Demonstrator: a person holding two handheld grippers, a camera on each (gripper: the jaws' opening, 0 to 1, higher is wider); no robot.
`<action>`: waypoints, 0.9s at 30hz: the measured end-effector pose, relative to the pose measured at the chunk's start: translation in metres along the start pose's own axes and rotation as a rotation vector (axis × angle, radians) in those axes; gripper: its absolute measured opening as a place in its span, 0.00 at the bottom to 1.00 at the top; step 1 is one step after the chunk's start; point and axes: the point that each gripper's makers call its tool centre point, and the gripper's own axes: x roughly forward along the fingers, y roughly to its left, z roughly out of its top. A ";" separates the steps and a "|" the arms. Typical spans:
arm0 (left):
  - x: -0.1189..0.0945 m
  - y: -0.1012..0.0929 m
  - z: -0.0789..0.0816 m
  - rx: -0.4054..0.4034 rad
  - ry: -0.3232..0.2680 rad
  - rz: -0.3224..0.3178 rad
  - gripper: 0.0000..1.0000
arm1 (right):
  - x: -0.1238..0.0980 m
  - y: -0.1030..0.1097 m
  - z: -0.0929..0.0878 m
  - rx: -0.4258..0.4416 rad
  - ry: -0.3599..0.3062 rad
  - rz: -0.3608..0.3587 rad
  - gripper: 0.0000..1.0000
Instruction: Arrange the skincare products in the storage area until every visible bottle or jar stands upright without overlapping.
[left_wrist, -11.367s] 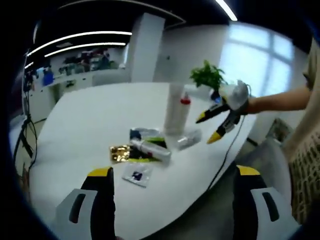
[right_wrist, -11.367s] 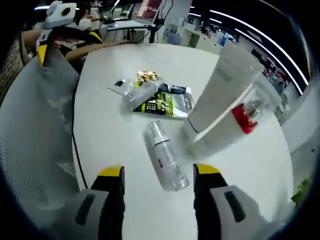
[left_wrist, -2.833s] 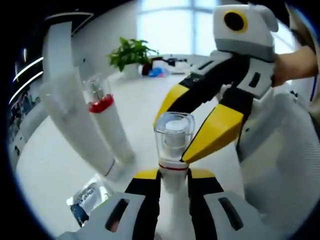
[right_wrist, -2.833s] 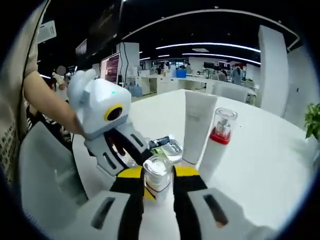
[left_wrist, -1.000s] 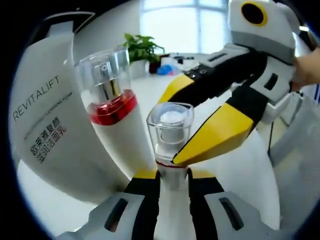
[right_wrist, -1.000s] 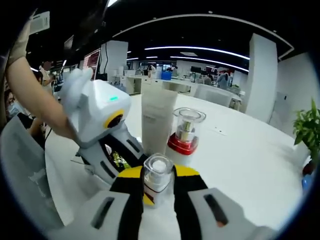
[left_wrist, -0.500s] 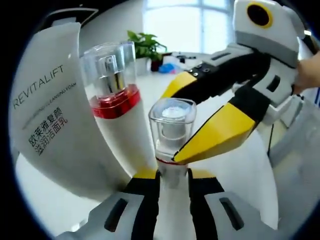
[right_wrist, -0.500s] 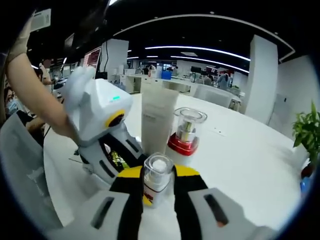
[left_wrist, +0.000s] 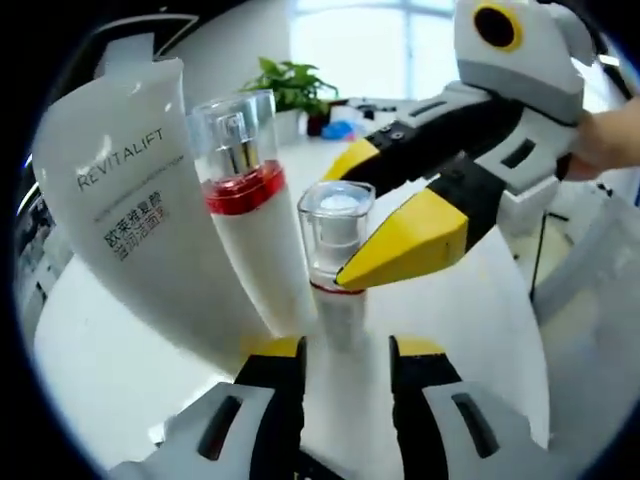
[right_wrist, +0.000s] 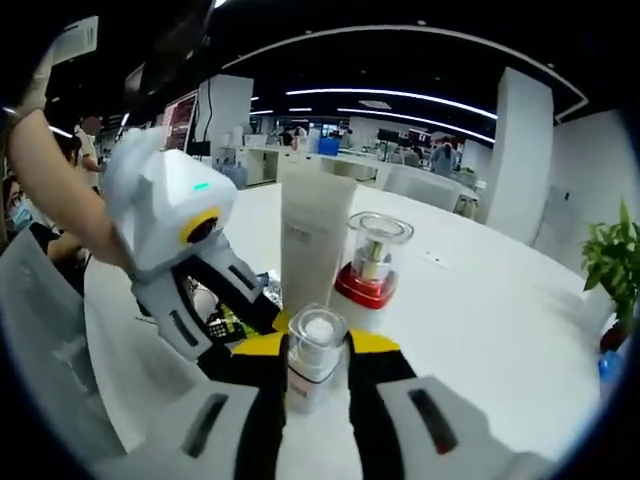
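While you held both tools at the white round table (right_wrist: 500, 330), the small white pump bottle with a clear square cap (left_wrist: 335, 262) stood upright between three things: the tall white squeeze tube printed REVITALIFT (left_wrist: 135, 230), the white bottle with a red band and clear cap (left_wrist: 247, 210), and your jaws. Your right gripper (right_wrist: 316, 368) was clamped on the small bottle's body, yellow tips on either side of it. Your left gripper (left_wrist: 345, 352) stood parted, its tips clear of the bottle's base on both sides. Tube and red-banded bottle stood upright just behind the small bottle, close together. Flat sachets (right_wrist: 232, 322) lay on the table beside your left tool. A potted green plant (left_wrist: 290, 85) stood well beyond.
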 end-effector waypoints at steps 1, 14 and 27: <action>-0.002 0.000 -0.001 -0.002 0.001 0.002 0.31 | 0.000 0.000 0.000 0.001 0.000 -0.001 0.25; -0.028 -0.006 -0.010 -0.055 -0.006 0.047 0.41 | -0.013 0.014 -0.005 0.061 0.014 0.014 0.38; -0.064 -0.015 -0.022 -0.167 -0.026 0.098 0.52 | -0.035 0.040 -0.016 0.130 0.021 0.040 0.54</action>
